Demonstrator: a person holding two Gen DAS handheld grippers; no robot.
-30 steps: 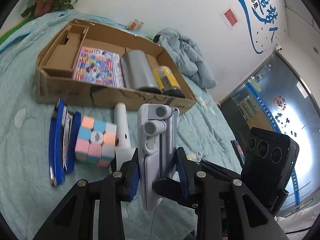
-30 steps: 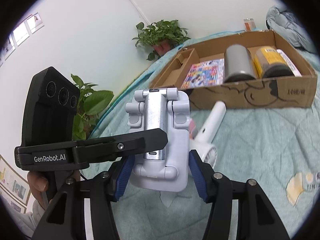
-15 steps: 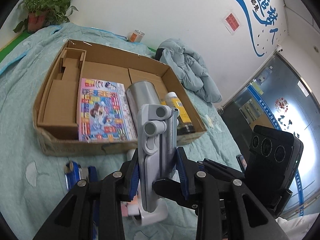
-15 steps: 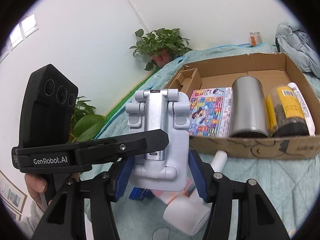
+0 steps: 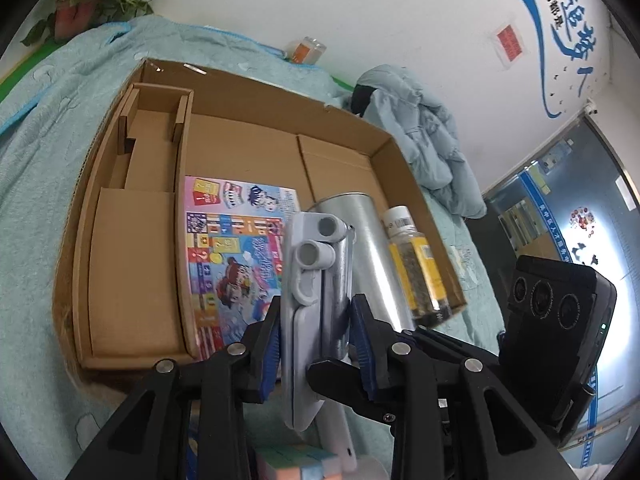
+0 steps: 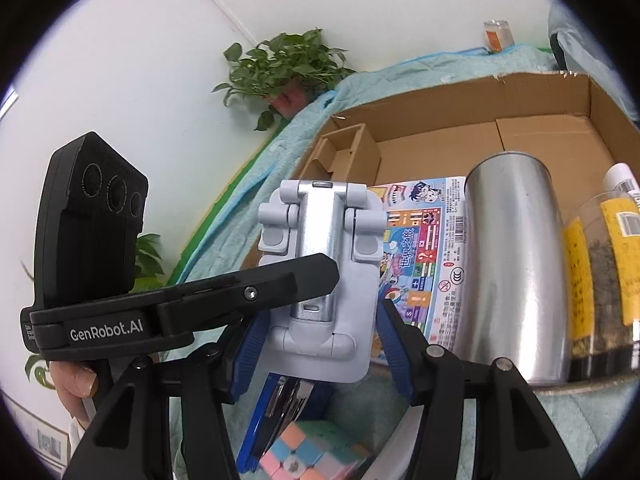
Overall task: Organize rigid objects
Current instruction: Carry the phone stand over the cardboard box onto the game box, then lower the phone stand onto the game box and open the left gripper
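Observation:
Both grippers hold one folded grey-white phone stand (image 5: 310, 300), also in the right wrist view (image 6: 320, 280). My left gripper (image 5: 316, 344) is shut on its narrow sides; my right gripper (image 6: 318, 344) is shut on its broad faces. The stand hangs above the near edge of the open cardboard box (image 5: 132, 240), which holds a colourful booklet (image 5: 228, 256), a silver can (image 5: 360, 240) and a yellow-labelled jar (image 5: 420, 272). A pastel puzzle cube (image 6: 312, 452), a blue stapler (image 6: 276, 412) and a white handheld fan (image 5: 340, 432) lie on the bedspread below.
The box sits on a light teal bedspread (image 5: 32, 160). A crumpled blue jacket (image 5: 424, 128) lies beyond the box's right end. A potted plant (image 6: 288, 68) and a small orange jar (image 5: 306, 50) stand by the white wall.
Both grippers have carried the phone stand up and forward, from above the cube and fan to over the box's near edge. The grip has not changed.

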